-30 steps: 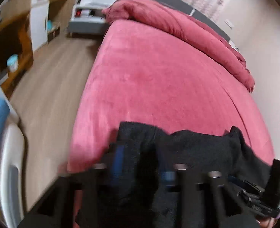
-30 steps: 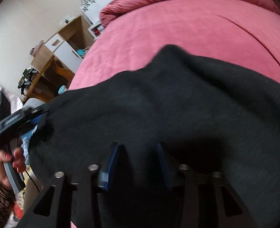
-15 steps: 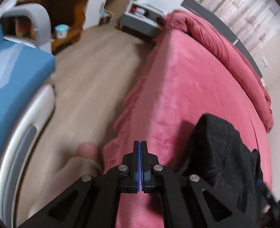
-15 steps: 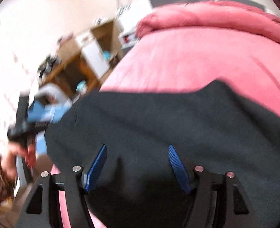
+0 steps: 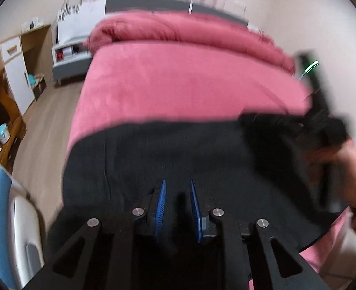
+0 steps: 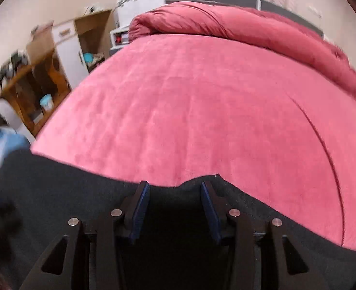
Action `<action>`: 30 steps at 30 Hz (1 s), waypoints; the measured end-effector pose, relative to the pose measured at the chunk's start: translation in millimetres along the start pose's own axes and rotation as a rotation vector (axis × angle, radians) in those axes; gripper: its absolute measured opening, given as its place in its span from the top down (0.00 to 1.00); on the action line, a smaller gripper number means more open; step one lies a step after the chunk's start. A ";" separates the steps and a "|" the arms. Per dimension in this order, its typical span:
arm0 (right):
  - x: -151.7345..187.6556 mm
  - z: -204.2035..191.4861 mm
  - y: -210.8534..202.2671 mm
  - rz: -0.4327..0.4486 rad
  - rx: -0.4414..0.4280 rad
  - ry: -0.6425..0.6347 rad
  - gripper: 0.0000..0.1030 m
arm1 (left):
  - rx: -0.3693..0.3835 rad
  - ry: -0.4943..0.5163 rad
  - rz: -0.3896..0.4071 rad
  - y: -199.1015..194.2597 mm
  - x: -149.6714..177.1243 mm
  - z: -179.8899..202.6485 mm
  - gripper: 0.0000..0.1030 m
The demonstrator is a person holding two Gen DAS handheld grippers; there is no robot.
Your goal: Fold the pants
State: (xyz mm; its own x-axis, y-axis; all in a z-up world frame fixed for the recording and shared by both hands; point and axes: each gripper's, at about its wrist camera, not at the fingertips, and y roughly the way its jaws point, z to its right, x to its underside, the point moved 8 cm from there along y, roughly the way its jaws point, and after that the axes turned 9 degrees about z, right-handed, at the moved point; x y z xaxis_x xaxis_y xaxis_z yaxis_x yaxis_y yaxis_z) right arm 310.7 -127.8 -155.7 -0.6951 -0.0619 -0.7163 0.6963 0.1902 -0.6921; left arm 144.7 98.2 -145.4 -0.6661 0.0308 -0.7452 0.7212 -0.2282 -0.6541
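Black pants (image 5: 178, 152) lie spread across the near end of a pink bed (image 5: 178, 82); they also show in the right wrist view (image 6: 57, 193). My left gripper (image 5: 176, 191) is open, its blue pads a little apart, above the black cloth. My right gripper (image 6: 175, 193) is open wide over the far edge of the pants, nothing between its pads. The right gripper's body shows blurred in the left wrist view (image 5: 323, 120), held by a hand.
A rolled pink duvet (image 6: 238, 26) lies along the bed's head. Wooden shelves (image 6: 35, 82) and a white cabinet (image 5: 16, 72) stand left across the wood floor. A blue and white chair (image 5: 6, 217) is at the near left.
My left gripper swung from the bed's left side back over the pants and opened from shut. The pants now lie lower and flatter. My right gripper stays open.
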 end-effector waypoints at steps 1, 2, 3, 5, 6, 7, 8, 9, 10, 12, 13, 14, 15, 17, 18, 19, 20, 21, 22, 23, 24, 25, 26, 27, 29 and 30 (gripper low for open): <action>2.4 3.1 -15.2 0.029 -0.037 0.077 0.56 | -0.023 0.005 -0.020 2.1 8.3 -4.6 0.79; 5.0 2.1 -23.9 0.046 -0.065 0.109 0.56 | -0.039 0.014 -0.035 2.6 16.8 -9.7 0.79; 11.6 -1.0 -32.9 0.055 -0.089 0.124 0.56 | -0.038 0.026 -0.032 -0.7 22.9 -13.1 0.79; 35.9 -12.8 -40.5 0.014 -0.102 0.093 0.56 | -0.038 0.048 -0.022 -10.5 30.1 -15.9 0.79; 50.2 -20.8 -39.7 -0.018 -0.102 0.071 0.56 | -0.038 0.054 -0.026 -11.9 32.9 -14.9 0.79; 61.9 -27.2 -38.0 -0.045 -0.108 0.059 0.56 | -0.043 0.066 -0.029 -14.1 36.3 -15.0 0.79; 75.7 -38.1 -39.1 -0.059 -0.122 0.050 0.54 | -0.051 0.079 -0.031 -12.5 36.9 -17.5 0.79; 85.2 -49.7 -42.6 -0.046 -0.118 0.022 0.49 | -0.061 0.091 -0.033 -15.6 39.0 -18.0 0.79; 88.0 -57.5 -46.0 -0.020 -0.103 -0.011 0.46 | -0.071 0.097 -0.032 -18.1 40.6 -18.9 0.79; 105.3 -82.5 -50.2 -0.046 -0.172 -0.038 0.35 | -0.086 0.091 -0.036 -22.8 41.3 -21.5 0.79; 111.4 -93.6 -60.5 -0.041 -0.183 -0.075 0.32 | -0.090 0.082 -0.038 -24.0 40.9 -22.5 0.79; 111.3 -98.9 -66.5 -0.023 -0.190 -0.110 0.33 | -0.097 0.075 -0.031 -27.6 37.7 -21.3 0.79; 111.1 -103.4 -72.5 -0.013 -0.204 -0.137 0.35 | -0.100 0.072 -0.010 -32.9 33.3 -16.7 0.77; 106.9 -92.7 -94.7 0.025 -0.236 -0.123 0.35 | -0.089 0.060 0.023 -40.0 25.6 -6.4 0.68; 103.2 -84.2 -102.1 0.048 -0.231 -0.095 0.35 | -0.074 0.051 0.037 -41.5 21.6 -0.8 0.63; 97.9 -72.3 -106.2 0.068 -0.222 -0.045 0.35 | -0.055 0.046 0.050 -41.9 17.8 5.6 0.59; 89.7 -55.2 -108.9 0.083 -0.217 0.028 0.35 | -0.042 0.046 0.059 -40.7 14.1 12.0 0.57; 89.5 -35.9 -117.2 0.093 -0.211 0.094 0.35 | -0.035 0.053 0.060 -36.7 10.0 19.2 0.51; 91.3 -14.6 -126.2 0.103 -0.187 0.164 0.35 | -0.031 0.063 0.057 -32.6 7.2 26.5 0.48; 93.1 7.5 -132.6 0.107 -0.148 0.230 0.35 | -0.025 0.078 0.056 -27.1 4.2 33.6 0.48; 95.0 23.0 -134.3 0.109 -0.126 0.266 0.35 | -0.028 0.098 0.055 -20.7 1.4 38.9 0.48; 96.6 42.0 -136.9 0.112 -0.102 0.282 0.35 | -0.046 0.119 0.049 -11.9 0.0 41.9 0.48; 95.1 60.4 -136.8 0.118 -0.047 0.268 0.41 | -0.068 0.129 0.035 -0.9 -2.8 39.2 0.48; 90.8 75.0 -136.7 0.123 0.008 0.243 0.49 | -0.100 0.131 0.015 8.3 -2.4 35.1 0.48; 87.0 108.5 -121.5 0.090 0.111 0.200 0.50 | -0.154 0.098 -0.033 23.5 2.7 20.1 0.47; 87.4 123.5 -115.3 0.061 0.130 0.205 0.54 | -0.171 0.077 -0.048 27.2 4.8 14.1 0.47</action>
State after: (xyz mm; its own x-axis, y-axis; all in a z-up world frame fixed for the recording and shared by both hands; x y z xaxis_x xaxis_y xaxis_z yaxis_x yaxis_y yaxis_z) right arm 191.7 -276.1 -149.5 -0.6633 0.1483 -0.7335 0.7464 0.0588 -0.6629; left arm 158.5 78.4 -164.9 -0.6888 0.1134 -0.7161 0.7151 -0.0559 -0.6967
